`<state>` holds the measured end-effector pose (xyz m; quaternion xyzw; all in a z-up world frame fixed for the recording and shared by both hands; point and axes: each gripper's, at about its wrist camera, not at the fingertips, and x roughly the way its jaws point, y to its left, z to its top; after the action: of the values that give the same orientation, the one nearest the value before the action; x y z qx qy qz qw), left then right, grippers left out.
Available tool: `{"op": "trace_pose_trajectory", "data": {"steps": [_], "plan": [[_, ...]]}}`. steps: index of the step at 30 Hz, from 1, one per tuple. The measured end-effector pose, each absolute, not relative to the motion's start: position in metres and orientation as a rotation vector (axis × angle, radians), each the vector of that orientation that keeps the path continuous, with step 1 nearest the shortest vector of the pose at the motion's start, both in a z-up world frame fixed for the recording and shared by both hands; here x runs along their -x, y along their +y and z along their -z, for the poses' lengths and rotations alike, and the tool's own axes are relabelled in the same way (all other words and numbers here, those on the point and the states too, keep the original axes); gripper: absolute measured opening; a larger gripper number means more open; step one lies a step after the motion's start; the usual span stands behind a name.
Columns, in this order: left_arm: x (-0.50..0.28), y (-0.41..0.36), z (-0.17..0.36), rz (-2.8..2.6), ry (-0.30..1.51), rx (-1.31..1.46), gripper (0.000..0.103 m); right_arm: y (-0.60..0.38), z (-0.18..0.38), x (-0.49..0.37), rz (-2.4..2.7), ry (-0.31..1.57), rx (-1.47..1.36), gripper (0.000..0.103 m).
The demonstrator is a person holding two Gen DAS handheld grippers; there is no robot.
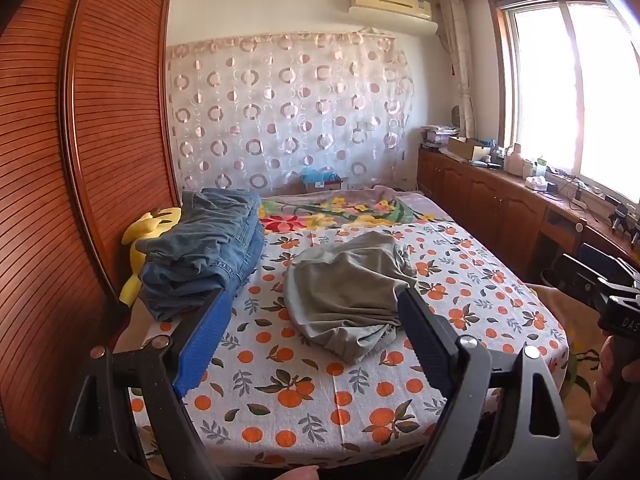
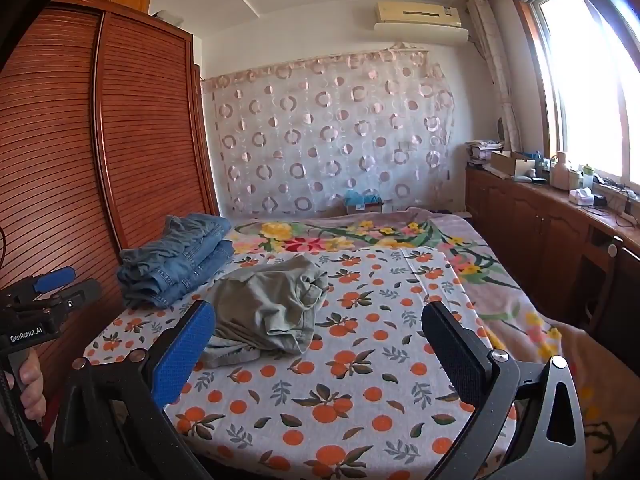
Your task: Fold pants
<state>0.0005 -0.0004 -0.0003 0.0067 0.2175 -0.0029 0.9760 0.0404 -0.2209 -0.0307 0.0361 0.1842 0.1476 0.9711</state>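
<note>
Orange-print bedsheet (image 1: 360,392) was occupied mid-frame by crumpled grey pants (image 1: 344,296); left gripper (image 1: 310,320) and right gripper (image 2: 318,336) were held released.

Bright daylight floods in from the window (image 1: 560,92) to the right of the fingers, blown out to white glare. The bedsheet (image 1: 352,392) ahead of the fingers is evenly lit with soft shadows. Both fisheye views bend the wardrobe (image 2: 132,136) and have dark corners. Focus is sharp.
</note>
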Motion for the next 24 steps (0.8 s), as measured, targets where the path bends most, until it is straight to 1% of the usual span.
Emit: {"op": "trace_pose_trajectory", "data": {"steps": [22, 24], "plan": [[0.003, -0.005, -0.004, 0.005, 0.436, -0.014, 0.086, -0.219, 0.034, -0.04, -0.29, 0.367, -0.08, 0.103], [0.008, -0.012, -0.011, 0.006, 0.437, -0.014, 0.086, -0.219, 0.033, -0.04, -0.289, 0.368, -0.08, 0.103]]}}
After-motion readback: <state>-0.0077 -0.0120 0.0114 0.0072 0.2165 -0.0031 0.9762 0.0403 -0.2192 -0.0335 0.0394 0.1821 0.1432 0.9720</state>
